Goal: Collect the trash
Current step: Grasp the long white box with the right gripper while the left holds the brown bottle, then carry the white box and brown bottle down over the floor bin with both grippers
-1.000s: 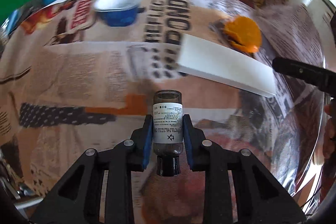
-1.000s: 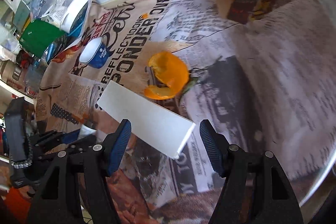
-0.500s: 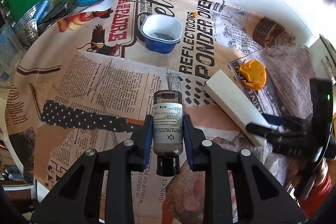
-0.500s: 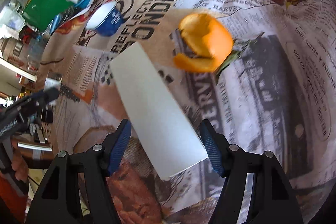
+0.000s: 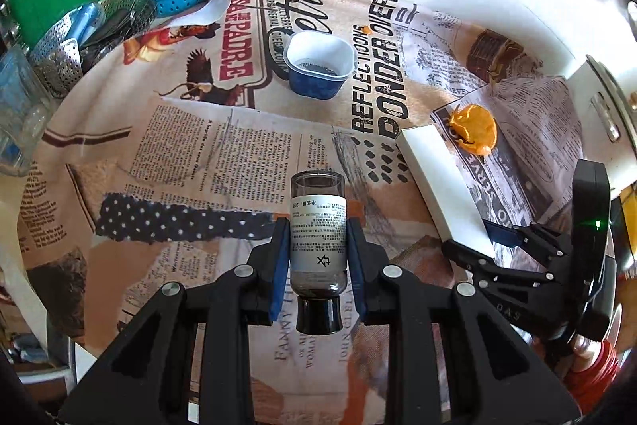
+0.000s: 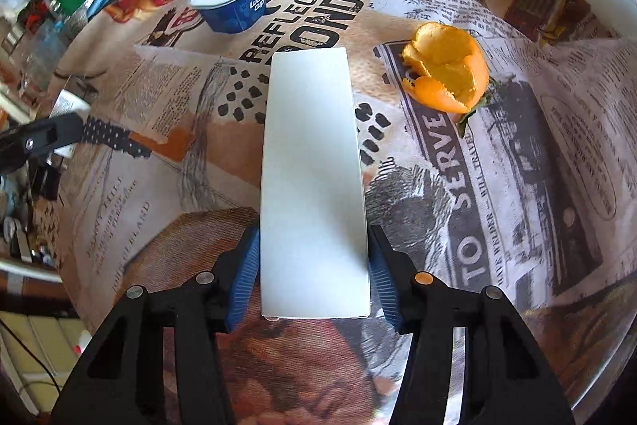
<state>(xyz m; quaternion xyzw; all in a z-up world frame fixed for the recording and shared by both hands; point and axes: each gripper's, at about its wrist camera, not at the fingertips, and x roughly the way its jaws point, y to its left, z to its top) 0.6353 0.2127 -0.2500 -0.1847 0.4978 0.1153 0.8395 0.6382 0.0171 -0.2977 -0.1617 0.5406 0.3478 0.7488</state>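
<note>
The white box (image 6: 314,182) lies flat on the newspaper-print tablecloth (image 6: 517,186), long axis running straight out from the right gripper (image 6: 314,275), whose jaws are closing on its near end, pads not quite pressing yet, while the left gripper (image 5: 317,257) clamps a small bottle (image 5: 317,230).

Both views are fisheye and look steeply down along a tool's fingers onto the newsprint-patterned cloth (image 5: 223,154) covering the bench. The left wrist view stands higher and takes in most of the bench. The right wrist view sits closer. Both share the long white rectangular carton (image 5: 438,182) (image 6: 314,162), curled orange peel (image 5: 475,128) (image 6: 448,70) and blue plastic cup (image 5: 318,66) (image 6: 233,2).
</note>
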